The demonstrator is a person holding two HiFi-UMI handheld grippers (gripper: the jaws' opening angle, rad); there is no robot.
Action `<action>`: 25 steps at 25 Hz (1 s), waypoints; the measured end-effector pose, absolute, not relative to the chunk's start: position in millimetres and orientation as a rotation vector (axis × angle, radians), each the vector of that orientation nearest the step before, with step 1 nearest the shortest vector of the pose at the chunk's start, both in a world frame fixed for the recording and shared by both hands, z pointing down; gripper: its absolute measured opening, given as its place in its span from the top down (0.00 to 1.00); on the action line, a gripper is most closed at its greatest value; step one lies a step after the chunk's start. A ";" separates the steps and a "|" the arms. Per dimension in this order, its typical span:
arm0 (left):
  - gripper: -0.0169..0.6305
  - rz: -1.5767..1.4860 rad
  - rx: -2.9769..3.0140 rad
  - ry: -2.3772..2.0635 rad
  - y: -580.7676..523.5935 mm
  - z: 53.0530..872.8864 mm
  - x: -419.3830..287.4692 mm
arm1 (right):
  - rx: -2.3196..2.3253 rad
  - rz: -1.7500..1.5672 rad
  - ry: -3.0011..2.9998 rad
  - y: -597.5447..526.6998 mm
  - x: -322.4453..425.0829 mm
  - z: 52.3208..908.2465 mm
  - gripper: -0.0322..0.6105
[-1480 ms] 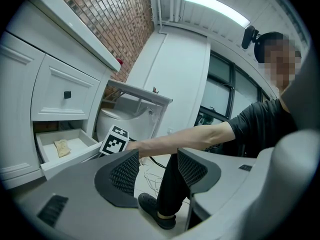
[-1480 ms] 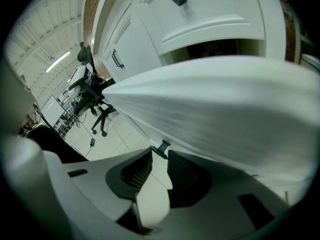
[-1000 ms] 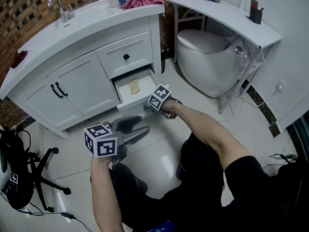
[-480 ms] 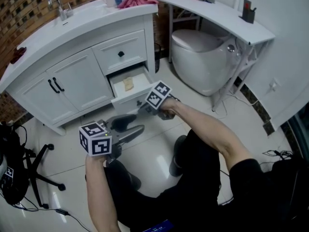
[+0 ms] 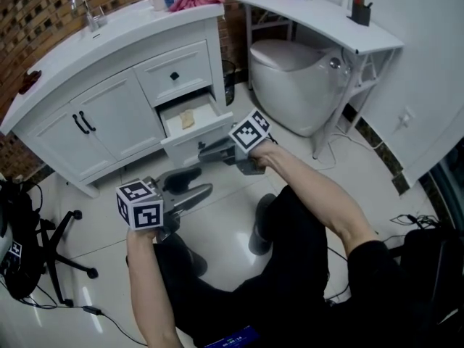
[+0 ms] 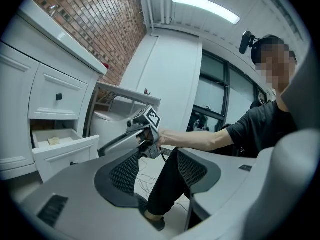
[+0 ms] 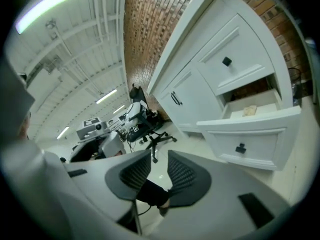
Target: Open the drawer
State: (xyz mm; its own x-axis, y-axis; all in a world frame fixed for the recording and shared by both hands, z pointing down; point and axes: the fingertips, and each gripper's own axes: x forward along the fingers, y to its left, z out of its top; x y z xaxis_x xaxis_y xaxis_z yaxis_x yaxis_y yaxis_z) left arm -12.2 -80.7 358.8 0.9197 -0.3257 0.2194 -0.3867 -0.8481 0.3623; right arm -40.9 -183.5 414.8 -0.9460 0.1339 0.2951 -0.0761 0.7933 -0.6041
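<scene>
The white vanity's lower drawer (image 5: 190, 127) stands pulled out, with a small tan item (image 5: 187, 118) lying inside it. In the right gripper view the drawer front (image 7: 260, 139) and its black knob (image 7: 241, 148) sit at the right, apart from the jaws. My right gripper (image 5: 204, 151) hovers just in front of the drawer front, open, with nothing between its pads (image 7: 182, 174). My left gripper (image 5: 190, 185) is lower and nearer to me over the floor, open and empty. The left gripper view shows the open drawer (image 6: 65, 149) and the right gripper (image 6: 103, 150).
The upper drawer (image 5: 176, 72) with a black knob is closed. Cabinet doors (image 5: 98, 125) lie to its left. A toilet (image 5: 290, 71) and a white shelf (image 5: 326, 20) stand to the right. An office chair base (image 5: 61, 259) is on the floor at the left.
The right gripper has risen from the drawer front and now points more level. The drawer stays pulled out. The left gripper has shifted slightly.
</scene>
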 end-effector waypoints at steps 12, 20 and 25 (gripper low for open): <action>0.59 0.170 2.647 -0.560 -85.2 358.4 -24.9 | -0.195 0.876 -2.783 -171.5 -30.6 381.4 0.77; 0.59 0.157 2.650 -0.555 -82.8 356.6 -23.6 | -0.249 0.886 -2.791 -164.1 -26.1 377.1 0.77; 0.59 0.151 2.649 -0.563 -84.1 354.0 -26.9 | -0.367 0.860 -2.805 -146.9 -25.7 364.4 0.77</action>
